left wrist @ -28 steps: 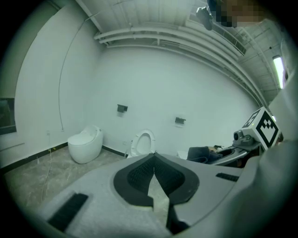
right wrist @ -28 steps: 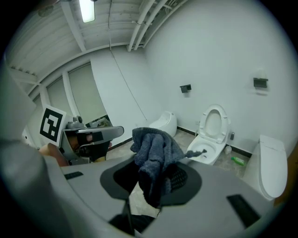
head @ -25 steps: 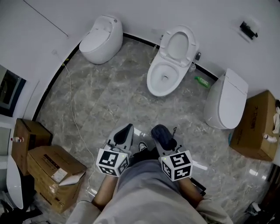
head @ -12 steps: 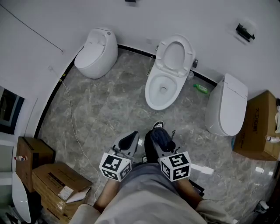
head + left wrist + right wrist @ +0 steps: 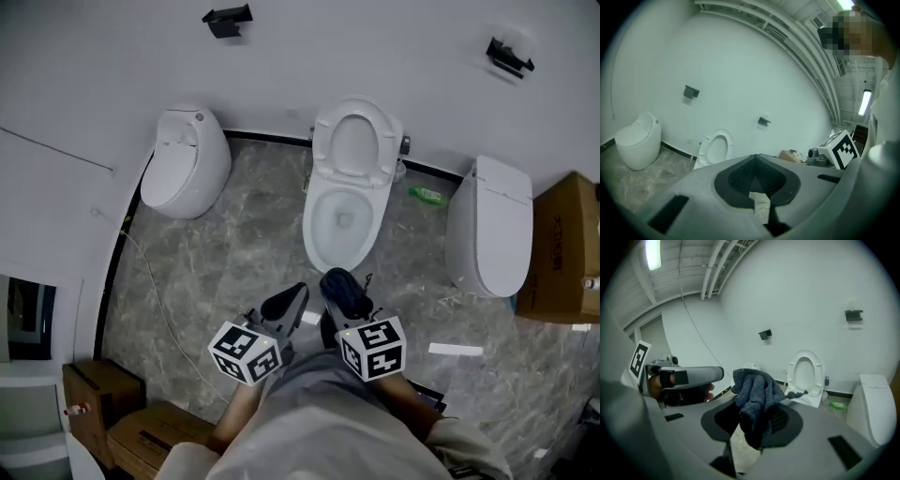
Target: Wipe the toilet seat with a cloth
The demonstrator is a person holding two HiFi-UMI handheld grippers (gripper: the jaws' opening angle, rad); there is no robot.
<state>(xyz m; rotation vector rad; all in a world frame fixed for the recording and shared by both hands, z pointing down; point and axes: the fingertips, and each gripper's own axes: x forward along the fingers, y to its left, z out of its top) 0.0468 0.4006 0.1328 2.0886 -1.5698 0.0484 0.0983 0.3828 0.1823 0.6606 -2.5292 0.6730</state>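
A white toilet (image 5: 343,199) with its lid raised stands against the far wall, straight ahead of both grippers. My right gripper (image 5: 343,292) is shut on a dark blue cloth (image 5: 757,397), which bunches up over the jaws. My left gripper (image 5: 287,304) is just left of it, shut with nothing between its jaws. Both hang above the marble floor, a short way before the bowl. The toilet also shows in the left gripper view (image 5: 714,147) and in the right gripper view (image 5: 806,375).
Two closed white toilets flank the middle one, one at the left (image 5: 185,161) and one at the right (image 5: 487,227). A green bottle (image 5: 428,195) lies by the wall. Cardboard boxes stand at the right (image 5: 561,246) and lower left (image 5: 105,401). A cable (image 5: 155,289) runs across the floor.
Both grippers have moved forward together towards the middle toilet, which now sits nearer and more centred. The cloth stays in the right gripper.
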